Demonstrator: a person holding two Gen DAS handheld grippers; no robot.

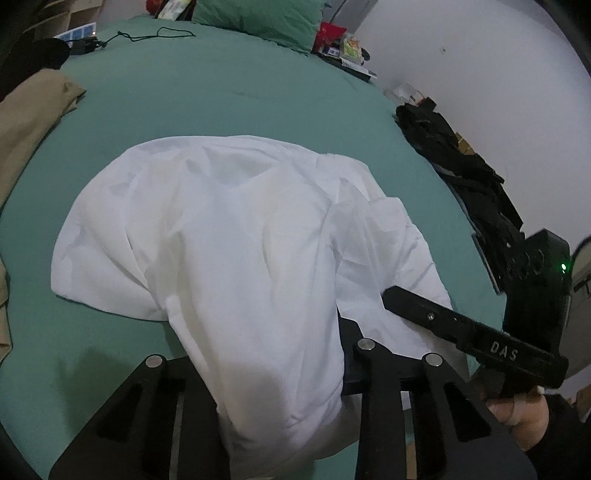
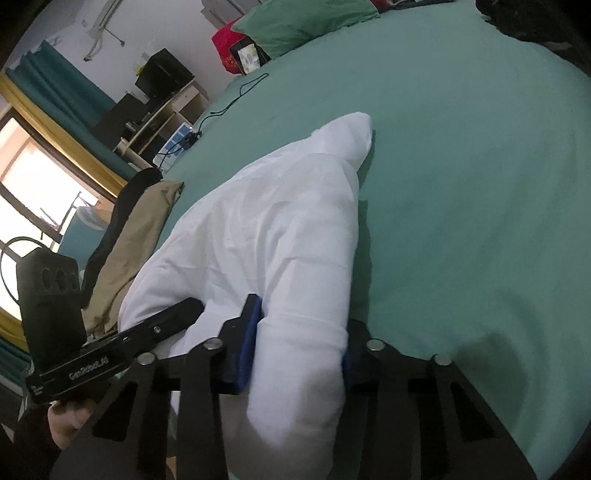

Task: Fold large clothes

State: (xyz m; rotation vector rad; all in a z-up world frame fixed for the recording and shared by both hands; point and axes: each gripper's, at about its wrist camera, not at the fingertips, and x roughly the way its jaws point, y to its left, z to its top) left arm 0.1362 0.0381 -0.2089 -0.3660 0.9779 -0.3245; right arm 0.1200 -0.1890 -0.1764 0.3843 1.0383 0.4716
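Observation:
A large white shirt point(image 1: 221, 229) lies crumpled on the green bed sheet point(image 1: 229, 96). My left gripper point(image 1: 266, 362) is shut on a bunched part of the shirt's near edge, which drapes over its jaws and hides the fingertips. My right gripper point(image 2: 299, 343) is shut on another bunched part of the white shirt point(image 2: 280, 229), gripped between its blue pads point(image 2: 249, 343). Each gripper shows in the other's view: the right one point(image 1: 476, 332) at the shirt's right side, the left one point(image 2: 110, 354) at its left side.
A tan garment point(image 1: 29, 122) lies at the bed's left edge and dark clothes point(image 1: 465, 177) along the right edge. A green pillow point(image 1: 258, 18), a black cable point(image 1: 159, 33) and clutter sit at the far end. Shelves and a window point(image 2: 37, 177) stand beyond the bed.

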